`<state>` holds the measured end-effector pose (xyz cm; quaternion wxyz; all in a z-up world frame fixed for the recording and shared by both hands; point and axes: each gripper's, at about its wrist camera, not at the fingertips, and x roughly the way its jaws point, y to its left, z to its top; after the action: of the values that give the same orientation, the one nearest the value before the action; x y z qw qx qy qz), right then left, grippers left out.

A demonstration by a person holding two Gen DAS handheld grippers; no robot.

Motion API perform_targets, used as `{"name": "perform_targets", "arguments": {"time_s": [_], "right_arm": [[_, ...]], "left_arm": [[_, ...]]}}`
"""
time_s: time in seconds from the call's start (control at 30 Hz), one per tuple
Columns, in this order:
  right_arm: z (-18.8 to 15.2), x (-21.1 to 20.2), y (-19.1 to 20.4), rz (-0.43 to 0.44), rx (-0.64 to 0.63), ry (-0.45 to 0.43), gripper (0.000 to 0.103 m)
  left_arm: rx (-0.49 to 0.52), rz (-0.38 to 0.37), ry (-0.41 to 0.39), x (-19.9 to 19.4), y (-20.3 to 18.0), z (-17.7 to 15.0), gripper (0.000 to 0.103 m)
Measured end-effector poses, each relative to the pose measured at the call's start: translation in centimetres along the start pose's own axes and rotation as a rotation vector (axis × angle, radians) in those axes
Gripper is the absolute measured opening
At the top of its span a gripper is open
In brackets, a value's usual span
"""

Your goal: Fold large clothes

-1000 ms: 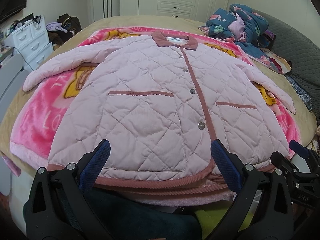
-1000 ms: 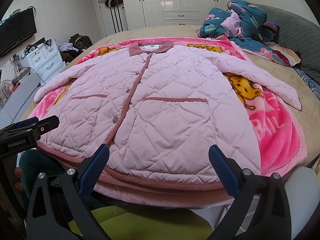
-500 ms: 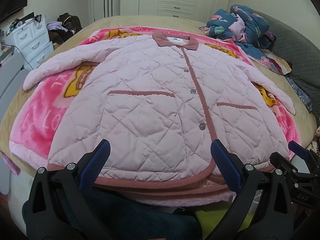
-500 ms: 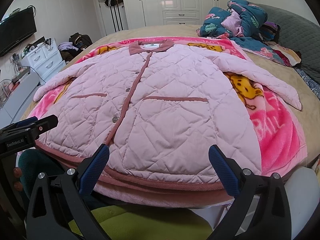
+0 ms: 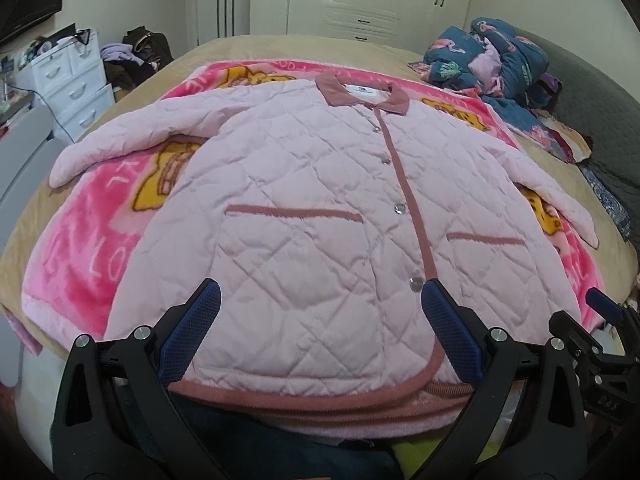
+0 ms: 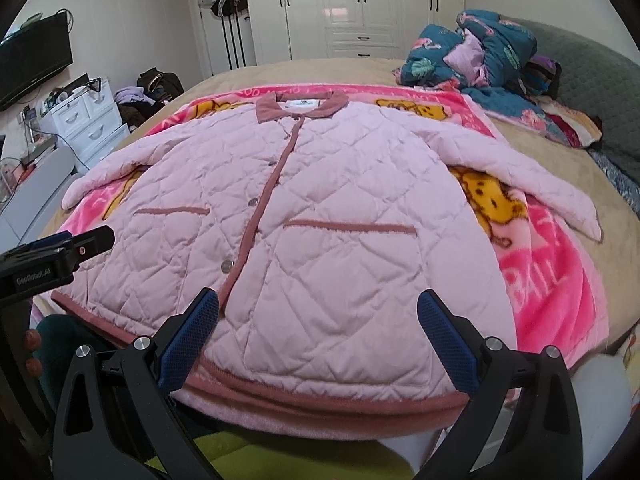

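Note:
A pale pink quilted jacket (image 5: pixel 312 216) with dusty-rose trim lies flat and buttoned on a pink cartoon blanket (image 5: pixel 92 240), collar away from me, both sleeves spread out. It also shows in the right wrist view (image 6: pixel 320 220). My left gripper (image 5: pixel 320 340) is open and empty, hovering over the hem left of the button line. My right gripper (image 6: pixel 320 336) is open and empty over the hem's right half. Each gripper appears at the edge of the other's view, the right one (image 5: pixel 600 312) and the left one (image 6: pixel 60 252).
The jacket and blanket lie on a tan bed (image 6: pixel 560 148). A heap of blue patterned bedding (image 6: pixel 488 56) sits at the bed's far right. White drawers (image 5: pixel 72 76) stand left of the bed. White wardrobes (image 6: pixel 360 4) line the back wall.
Both grippers have shifted very slightly; the jacket lies as before.

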<state>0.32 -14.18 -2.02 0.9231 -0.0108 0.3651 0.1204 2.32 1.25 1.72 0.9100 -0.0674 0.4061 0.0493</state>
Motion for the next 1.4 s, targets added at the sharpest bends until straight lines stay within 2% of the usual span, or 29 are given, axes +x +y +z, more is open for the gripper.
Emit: {"name": "perform_targets", "arguments": {"time_s": [0.5, 0.83, 1.17, 1.4], "right_arm": [[4.9, 2.2, -1.1, -0.002, 0.023, -0.028, 0.099], [8.1, 4.5, -1.6, 0.011, 0.031, -0.029, 0.099], [11.4, 7.5, -4.3, -0.004, 0.078, -0.03, 0.099], [13.1, 9.7, -6.9, -0.033, 0.124, -0.022, 0.099]], "left_arm": [[-0.002, 0.023, -0.015, 2.1, -0.4, 4.3, 0.094], [0.007, 0.025, -0.02, 3.8, -1.9, 7.8, 0.094], [0.022, 0.036, 0.003, 7.2, -3.8, 11.1, 0.094], [0.024, 0.017, 0.036, 10.1, -5.3, 13.1, 0.094]]}}
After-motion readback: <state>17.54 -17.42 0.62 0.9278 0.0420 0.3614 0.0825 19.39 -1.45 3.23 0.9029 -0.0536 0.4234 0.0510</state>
